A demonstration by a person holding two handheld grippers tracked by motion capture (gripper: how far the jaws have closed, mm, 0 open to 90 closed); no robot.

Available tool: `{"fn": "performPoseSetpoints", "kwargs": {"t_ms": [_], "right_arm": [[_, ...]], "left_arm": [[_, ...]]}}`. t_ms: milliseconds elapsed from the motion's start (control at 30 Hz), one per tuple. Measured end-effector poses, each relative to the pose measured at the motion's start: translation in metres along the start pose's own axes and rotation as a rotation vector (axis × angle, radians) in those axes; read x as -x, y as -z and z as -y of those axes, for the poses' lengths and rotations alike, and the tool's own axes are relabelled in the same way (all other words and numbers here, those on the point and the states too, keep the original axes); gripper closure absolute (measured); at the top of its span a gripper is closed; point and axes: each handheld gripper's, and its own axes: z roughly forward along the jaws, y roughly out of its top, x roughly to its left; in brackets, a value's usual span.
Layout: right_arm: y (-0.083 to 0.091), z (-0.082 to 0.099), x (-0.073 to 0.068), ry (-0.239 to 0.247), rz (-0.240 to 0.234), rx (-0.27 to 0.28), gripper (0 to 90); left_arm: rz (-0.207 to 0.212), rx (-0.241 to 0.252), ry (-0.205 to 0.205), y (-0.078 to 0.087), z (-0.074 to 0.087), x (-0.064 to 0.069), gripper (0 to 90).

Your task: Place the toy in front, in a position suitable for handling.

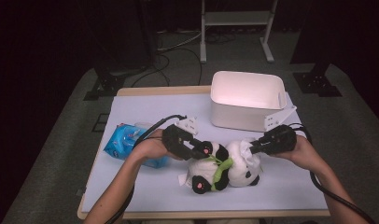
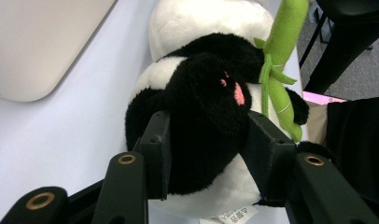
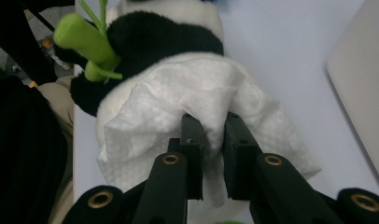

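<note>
- The panda plush [image 1: 222, 168] lies on its side on the table [image 1: 145, 109] at about 6 o'clock of the sheet, with the white bin [image 1: 246, 100] at 1 o'clock from it and well apart.
- The left gripper [image 1: 204, 150] comes in from 10 o'clock. Its jaws are clamped at medium width on a black limb of the toy [image 2: 206, 121], as the left gripper view shows, pinning the toy in place.
- The right gripper [image 1: 253, 148] comes in from 2 o'clock. Its jaws stand narrow, pinching a fold of a white wipe [image 3: 178, 107] that is draped against the plush's white fur.
- A green bamboo piece [image 2: 281, 60] is attached to the toy's front, between the two grippers.
- A blue wipe packet [image 1: 127, 142] lies at 9 o'clock of the plush, partly under the left forearm.
- Judged step: wiping the toy while it is held steady.
- Risk: the wipe is held by a small fold only. A firm stroke over the fur could pull it out of the jaws.
- Risk: the left hold is on soft stuffing. Sideways force from the wiping could let the limb squeeze out and the toy roll toward the near edge.
- Risk: the wipe could snag on the bamboo piece and bunch up.
</note>
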Motion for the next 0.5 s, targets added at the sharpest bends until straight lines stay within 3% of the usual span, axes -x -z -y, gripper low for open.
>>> {"fn": "performPoseSetpoints", "kwargs": {"t_ms": [67, 500], "right_arm": [[-0.006, -0.014, -0.002, 0.028, -0.013, -0.011, 79.3], [-0.030, -0.055, -0.010, 0.100, -0.071, -0.055, 79.3]], "left_arm": [[0.000, -0.001, -0.003, 0.000, 0.000, 0.000, 55.1], [0.011, 0.009, -0.019, -0.002, -0.005, 0.004, 55.2]]}}
